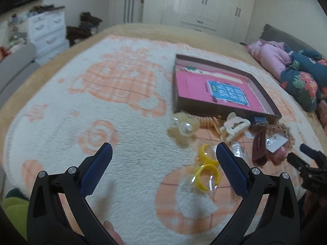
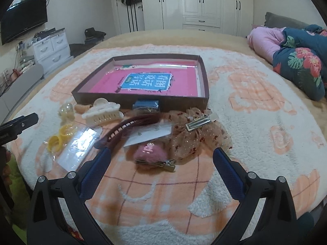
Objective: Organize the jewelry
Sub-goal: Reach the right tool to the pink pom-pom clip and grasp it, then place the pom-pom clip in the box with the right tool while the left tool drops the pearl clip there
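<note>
A brown box (image 2: 141, 99) with a pink book inside lies on a white and orange blanket; it also shows in the left wrist view (image 1: 263, 94). In front of it lies a pile of accessories: yellow hoops in clear wrap (image 1: 206, 171) (image 2: 59, 136), a cream claw clip (image 2: 102, 111) (image 1: 235, 127), a dark red headband (image 2: 130, 125), a pink fuzzy clip (image 2: 150, 153), a tan bow clip (image 2: 196, 136) and a clear bauble (image 1: 185, 127). My left gripper (image 1: 163, 155) is open and empty, left of the hoops. My right gripper (image 2: 161, 157) is open and empty, just before the pink clip.
A pink pillow (image 2: 265, 38) and a floral quilt (image 2: 302, 65) lie at the bed's right side. A white drawer unit (image 2: 53, 47), a wall TV (image 2: 22, 20) and wardrobes (image 2: 204, 2) stand beyond the bed. The left gripper's tip shows at the right view's left edge (image 2: 20, 122).
</note>
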Motion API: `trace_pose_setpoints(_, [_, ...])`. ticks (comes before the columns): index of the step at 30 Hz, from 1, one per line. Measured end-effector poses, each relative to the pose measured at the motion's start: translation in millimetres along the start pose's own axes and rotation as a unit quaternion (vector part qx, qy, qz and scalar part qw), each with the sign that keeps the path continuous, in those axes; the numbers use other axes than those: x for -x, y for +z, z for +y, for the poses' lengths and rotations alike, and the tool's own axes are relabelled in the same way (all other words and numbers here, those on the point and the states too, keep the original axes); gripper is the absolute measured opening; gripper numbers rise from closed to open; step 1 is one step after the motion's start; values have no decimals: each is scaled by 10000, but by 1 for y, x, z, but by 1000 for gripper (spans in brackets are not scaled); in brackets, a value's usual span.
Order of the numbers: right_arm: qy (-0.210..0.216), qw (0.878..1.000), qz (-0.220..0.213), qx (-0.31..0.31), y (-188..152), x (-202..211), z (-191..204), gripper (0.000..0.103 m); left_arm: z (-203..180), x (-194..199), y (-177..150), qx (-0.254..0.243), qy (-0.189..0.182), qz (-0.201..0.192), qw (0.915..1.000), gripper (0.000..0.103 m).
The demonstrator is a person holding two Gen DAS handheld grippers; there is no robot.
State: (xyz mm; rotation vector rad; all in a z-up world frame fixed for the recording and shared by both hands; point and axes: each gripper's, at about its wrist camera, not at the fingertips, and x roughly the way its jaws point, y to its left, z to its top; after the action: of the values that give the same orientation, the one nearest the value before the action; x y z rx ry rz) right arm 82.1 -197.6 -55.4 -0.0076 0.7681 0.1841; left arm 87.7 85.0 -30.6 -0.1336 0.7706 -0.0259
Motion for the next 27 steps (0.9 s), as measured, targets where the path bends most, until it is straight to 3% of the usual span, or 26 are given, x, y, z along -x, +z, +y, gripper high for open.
trace_pose_setpoints(3, [111, 9999, 118, -1, -1, -7, 0, 94, -4, -20, 6, -22, -189, 225, 9996, 93])
trace_pose_setpoints(5, [145, 9997, 203, 26, -1, -12, 0, 77, -7, -31, 10, -28, -293, 339, 9990, 93])
trace_pose_setpoints(13, [230, 9987, 418, 153, -5, -30, 7, 48, -6, -64, 15, 171, -571, 702, 9957, 90])
trace_pose_setpoints(22, [437, 9981, 401, 187, -10, -25, 8, 44, -5, -79, 25, 184, -694, 695, 9950, 71])
trace_pose_setpoints(25, [606, 9971, 423, 154, -14, -16, 9, 44, -8, -83, 25, 67, -719, 705, 9949, 52])
trace_pose_setpoints(27, [736, 9963, 433, 33, -17, -8, 6, 44, -9, -85, 26, 13, -704, 707, 9950, 45])
